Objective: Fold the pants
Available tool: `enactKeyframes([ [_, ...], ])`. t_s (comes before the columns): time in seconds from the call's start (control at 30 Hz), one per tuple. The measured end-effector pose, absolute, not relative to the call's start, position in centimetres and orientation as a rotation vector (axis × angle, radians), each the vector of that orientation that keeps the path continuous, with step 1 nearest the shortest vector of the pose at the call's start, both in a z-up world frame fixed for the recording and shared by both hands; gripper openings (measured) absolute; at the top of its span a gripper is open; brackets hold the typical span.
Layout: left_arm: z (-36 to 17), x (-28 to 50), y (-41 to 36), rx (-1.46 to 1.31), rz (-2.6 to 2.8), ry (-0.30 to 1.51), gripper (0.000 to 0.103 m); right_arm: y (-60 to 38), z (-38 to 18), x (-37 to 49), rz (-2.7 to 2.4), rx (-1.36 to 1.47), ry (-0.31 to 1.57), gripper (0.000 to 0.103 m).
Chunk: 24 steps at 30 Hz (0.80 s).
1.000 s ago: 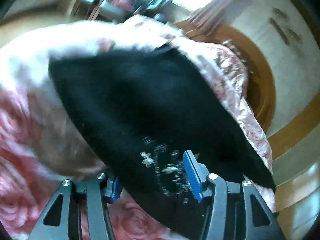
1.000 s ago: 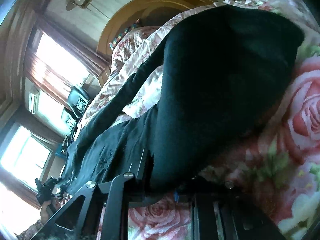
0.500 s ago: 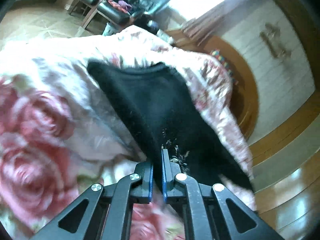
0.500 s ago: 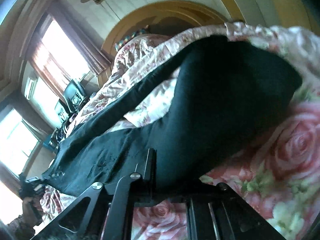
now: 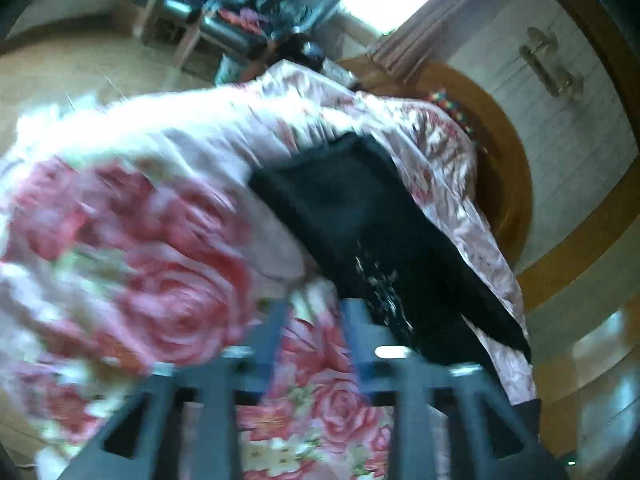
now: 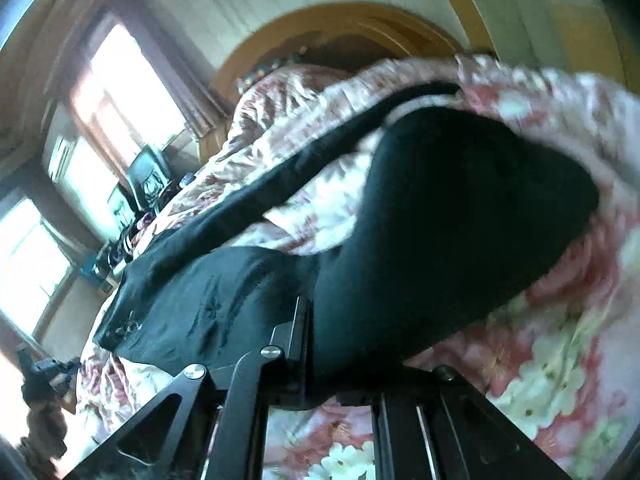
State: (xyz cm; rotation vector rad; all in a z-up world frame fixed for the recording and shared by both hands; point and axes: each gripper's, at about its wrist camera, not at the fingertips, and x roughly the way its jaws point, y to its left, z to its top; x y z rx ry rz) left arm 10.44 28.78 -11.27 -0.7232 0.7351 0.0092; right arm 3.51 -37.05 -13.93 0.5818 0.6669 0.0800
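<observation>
Black pants [image 5: 360,220] lie on a bed with a pink rose quilt [image 5: 140,248]. In the left wrist view my left gripper [image 5: 316,320] is open and empty, with quilt showing between its blue-padded fingers; the pants' beaded part [image 5: 380,284] lies just right of it. In the right wrist view the pants [image 6: 440,220] spread out with two legs running away from me. My right gripper [image 6: 332,344] is shut on a fold of the pants cloth, which drapes over its right finger.
A curved wooden headboard [image 5: 508,184] stands at the bed's far end. A table and dark chairs [image 5: 248,20] stand by bright windows [image 6: 128,92]. Wooden floor [image 5: 60,72] lies beyond the bed's edge.
My left gripper was shut on the pants half a second ago; now it is open and clear of them, shifted left. My right gripper keeps its hold and has moved slightly.
</observation>
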Motion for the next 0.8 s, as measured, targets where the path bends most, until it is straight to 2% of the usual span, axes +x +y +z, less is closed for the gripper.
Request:
enactKeyframes([
  [0.17, -13.7, 14.3, 28.4, -0.788, 0.062, 0.778, 0.044, -38.3, -15.0, 3.3, 0.073, 0.634, 0.663, 0.02],
  [0.23, -14.8, 16.0, 28.4, -0.821, 0.08, 0.799, 0.044, -38.8, -15.4, 3.2, 0.054, 0.658, 0.659, 0.031],
  [0.3, -15.4, 17.3, 28.6, -0.857, 0.071, 0.788, 0.044, -39.6, -15.6, 3.2, 0.028, 0.7, 0.652, 0.053],
  [0.37, -15.6, 18.2, 28.7, -0.869, 0.062, 0.76, 0.044, -41.2, -16.0, 2.9, -0.01, 0.792, 0.621, 0.058],
  [0.43, -15.8, 19.3, 28.8, -0.887, 0.054, 0.74, 0.043, -42.5, -16.2, 3.0, -0.031, 0.871, 0.588, 0.059],
  [0.47, -15.9, 19.5, 28.9, -0.909, 0.05, 0.732, 0.038, -43.2, -16.5, 3.1, -0.042, 0.905, 0.586, 0.059],
  [0.5, -16.3, 19.9, 29.2, -0.943, 0.038, 0.73, 0.018, -44.0, -16.8, 3.6, -0.05, 0.946, 0.593, 0.059],
  [0.57, -17.0, 20.6, 29.7, -1.018, 0.018, 0.764, 0.009, -44.6, -16.7, 4.4, -0.056, 0.978, 0.587, 0.058],
  [0.63, -16.6, 20.2, 30.3, -1.064, 0.0, 0.752, 0.006, -45.2, -16.1, 5.3, -0.055, 0.984, 0.567, 0.034],
  [0.67, -15.9, 19.6, 30.3, -1.039, -0.004, 0.736, 0.006, -45.3, -15.6, 5.8, -0.058, 0.959, 0.575, 0.018],
  [0.8, -11.5, 17.1, 29.2, -0.936, -0.069, 0.651, 0.005, -44.3, -12.7, 6.3, -0.088, 0.79, 0.589, 0.017],
])
